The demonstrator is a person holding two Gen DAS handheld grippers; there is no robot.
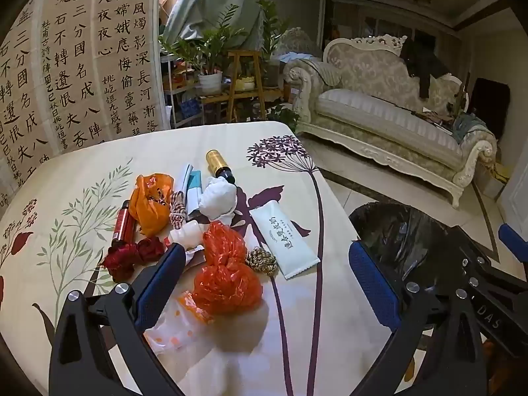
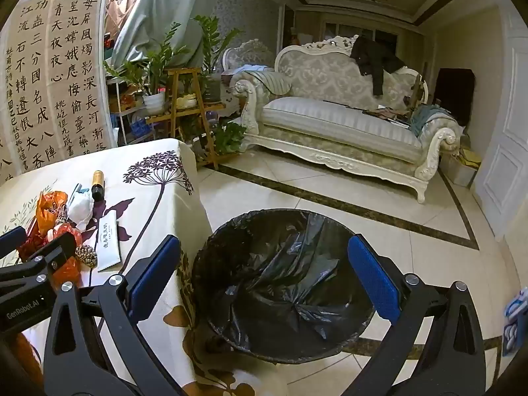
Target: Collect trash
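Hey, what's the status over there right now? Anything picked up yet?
Left gripper open, empty, over trash pile on table. Right gripper open, empty, above black-lined bin. Nothing collected yet. Path clear.

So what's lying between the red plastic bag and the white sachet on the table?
A small gold scouring ball sits between the red bag and the white sachet, close to both. The left wrist view shows it best.
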